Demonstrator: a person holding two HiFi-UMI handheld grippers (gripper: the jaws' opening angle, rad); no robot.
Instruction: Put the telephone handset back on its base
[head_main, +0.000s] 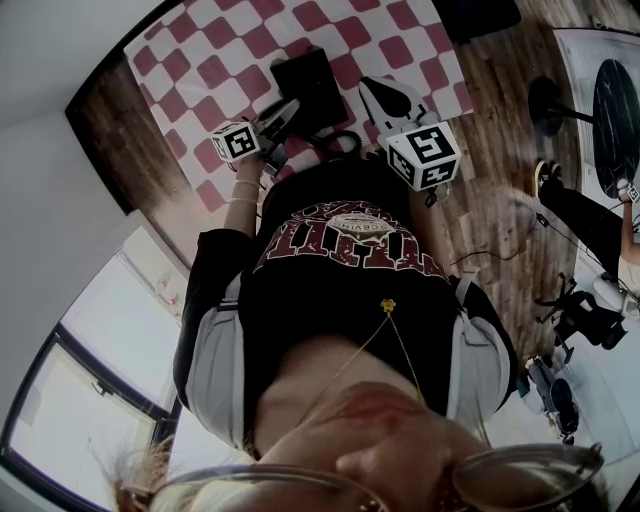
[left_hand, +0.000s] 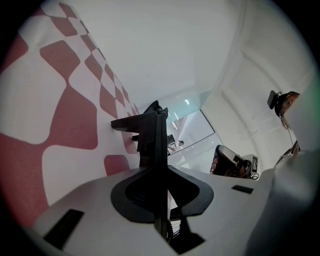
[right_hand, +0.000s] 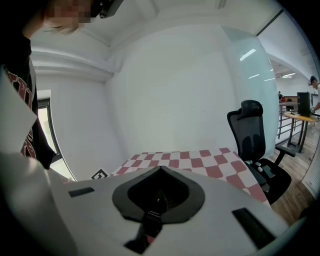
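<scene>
A black telephone lies on the red-and-white checkered cloth; I cannot tell its handset from its base. A loop of black cord lies by its near edge. My left gripper hangs at the phone's near-left corner, and whether it touches is unclear. In the left gripper view its black fingers stand pressed together above the cloth with nothing between them. My right gripper hovers at the phone's right side. Its jaws show only as one dark ridge, closed and holding nothing.
A black office chair stands at the far right corner of the table. Wooden floor lies to the right, with stands and black gear on it. A white wall and a window are at the left.
</scene>
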